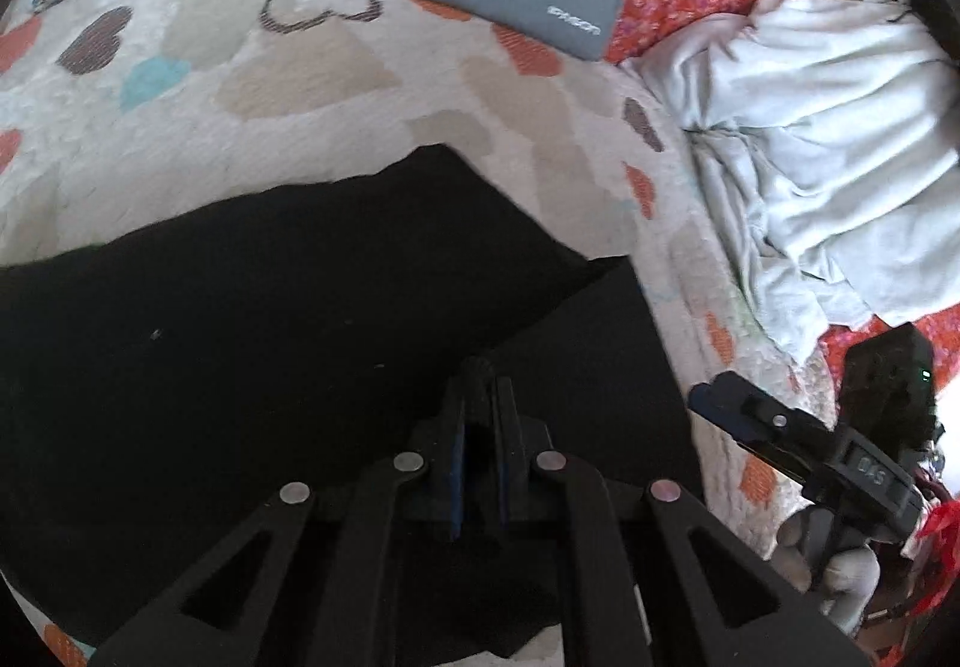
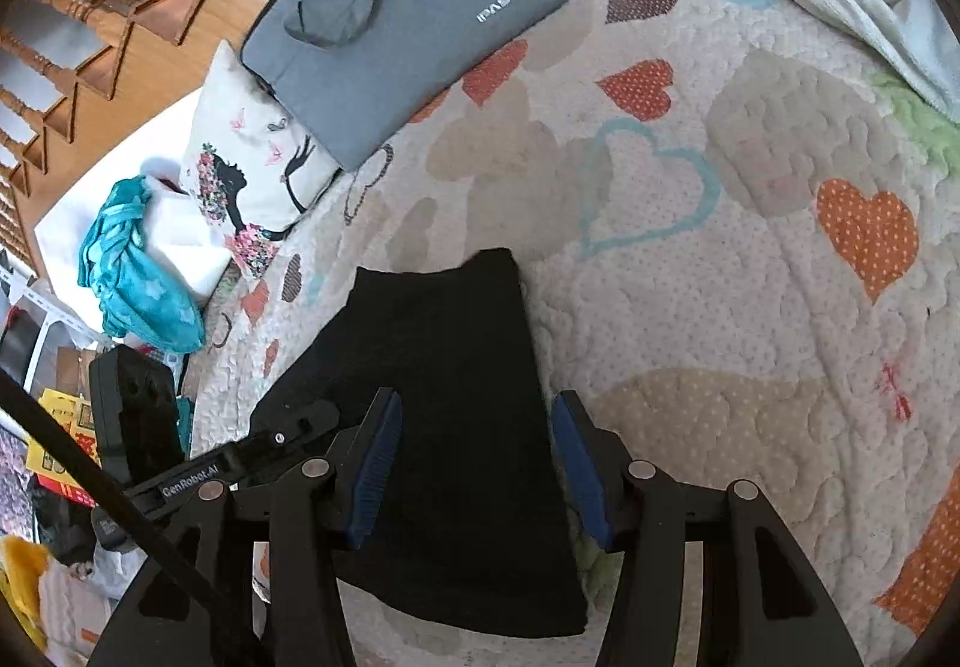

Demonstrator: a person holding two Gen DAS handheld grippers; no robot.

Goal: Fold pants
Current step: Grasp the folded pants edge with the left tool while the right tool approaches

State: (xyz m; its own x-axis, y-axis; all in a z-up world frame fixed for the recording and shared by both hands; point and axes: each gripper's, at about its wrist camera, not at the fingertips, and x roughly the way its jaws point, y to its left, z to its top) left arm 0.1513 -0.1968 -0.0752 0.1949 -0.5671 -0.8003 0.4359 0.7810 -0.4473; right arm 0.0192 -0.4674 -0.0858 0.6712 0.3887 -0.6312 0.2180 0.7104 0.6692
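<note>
Two tools are in my hands over a bed covered with a cream quilted bedspread printed with orange, brown and teal hearts. On it lie the black fabric pants, spread flat near the bed's lower edge. My left tool is clenched, its two fingers pressed together with their tips down against the black cloth; whether any fabric is pinched between them I cannot tell, black on black. My right tool stands released, its blue-padded fingers well apart on either side of the narrow folded strip of pants, which runs between them without either pad pressing on it. From the left wrist view the right tool shows off to the right, beyond the pants' edge and over the bedspread. At the head of the bed rest a grey fabric laptop sleeve with white lettering, a white printed cushion beside it, and a pale crumpled blanket bunched on the far side.
</note>
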